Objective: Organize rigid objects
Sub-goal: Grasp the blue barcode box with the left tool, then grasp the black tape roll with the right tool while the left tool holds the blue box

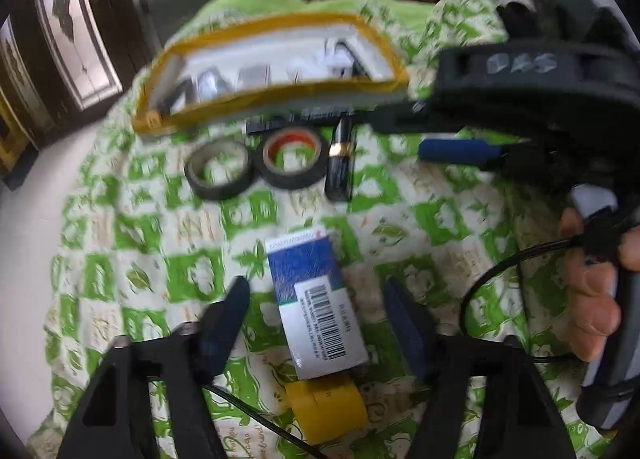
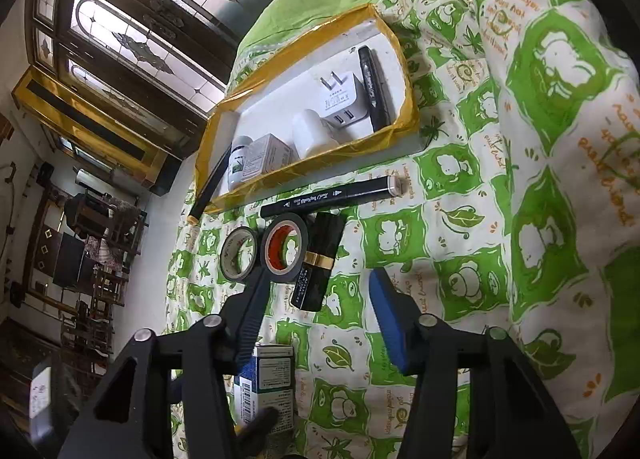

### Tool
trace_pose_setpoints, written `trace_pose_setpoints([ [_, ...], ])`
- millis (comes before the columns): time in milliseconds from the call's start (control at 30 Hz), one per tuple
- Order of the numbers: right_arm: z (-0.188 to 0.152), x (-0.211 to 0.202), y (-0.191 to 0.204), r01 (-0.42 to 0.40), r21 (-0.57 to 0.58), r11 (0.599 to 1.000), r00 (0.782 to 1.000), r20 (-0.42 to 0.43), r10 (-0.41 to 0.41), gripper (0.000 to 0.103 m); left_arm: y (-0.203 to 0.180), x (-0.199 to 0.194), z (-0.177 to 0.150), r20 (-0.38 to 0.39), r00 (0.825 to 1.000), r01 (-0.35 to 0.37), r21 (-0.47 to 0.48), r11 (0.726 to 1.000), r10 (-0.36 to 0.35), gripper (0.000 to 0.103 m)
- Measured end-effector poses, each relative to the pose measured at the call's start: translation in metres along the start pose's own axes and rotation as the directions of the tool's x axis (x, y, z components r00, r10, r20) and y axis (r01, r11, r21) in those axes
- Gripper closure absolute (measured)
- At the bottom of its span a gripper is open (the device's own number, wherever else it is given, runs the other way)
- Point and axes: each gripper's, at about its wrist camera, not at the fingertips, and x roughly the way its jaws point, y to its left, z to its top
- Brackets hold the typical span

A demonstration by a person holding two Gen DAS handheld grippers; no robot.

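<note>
While both tongs (image 1: 316, 307) (image 2: 320, 299) stand open, the left straddles the blue-and-white box (image 1: 316, 303); an off-centre closure may twist it away.

Counts on the cloth and in the tray
There were two tape rolls (image 2: 238, 254), three markers (image 2: 332, 195), two chargers (image 2: 342, 101), one lipstick (image 2: 318, 263).
</note>
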Motion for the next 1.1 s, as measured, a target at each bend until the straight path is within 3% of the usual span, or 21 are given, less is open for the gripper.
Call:
trace_pose_setpoints([
  [67, 0.000, 0.001, -0.001, 0.003, 0.001, 1.000, 1.000, -0.002, -0.003, 0.054, 0.014, 0.008, -0.001, -0.039, 0.999, 0.032, -0.070, 0.997, -0.034, 0.068],
  [367, 0.002, 0.000, -0.006, -0.005, 0.018, 1.000, 1.000, 0.003, 0.005, 0.057, 0.065, -0.015, -0.009, 0.079, 0.991, 0.123, -0.293, 0.948, -0.104, 0.068],
  [500, 0.003, 0.001, -0.001, -0.010, -0.014, 1.000, 1.000, -0.004, 0.010, 0.065, 0.064, -0.011, -0.009, 0.062, 0.992, 0.121, -0.310, 0.943, -0.107, 0.068],
  [700, 0.016, 0.013, 0.028, 0.033, -0.152, 0.988, 0.999, -0.001, -0.034, 0.066, 0.058, -0.004, -0.012, 0.045, 0.992, 0.126, -0.310, 0.943, -0.117, 0.068],
  [867, 0.031, 0.038, 0.055, 0.087, -0.288, 0.954, 0.995, -0.022, -0.098, 0.066, 0.055, -0.004, -0.013, 0.044, 0.992, 0.127, -0.299, 0.946, -0.119, 0.068],
  [1000, 0.031, 0.070, 0.061, 0.155, -0.352, 0.923, 0.978, -0.079, -0.195, 0.066, 0.055, -0.002, -0.011, 0.041, 0.991, 0.134, -0.298, 0.945, -0.128, 0.068],
  [1100, 0.028, 0.082, 0.068, 0.205, -0.427, 0.881, 0.967, -0.051, -0.250, 0.070, 0.054, -0.001, -0.011, 0.039, 0.991, 0.137, -0.295, 0.946, -0.131, 0.068],
])
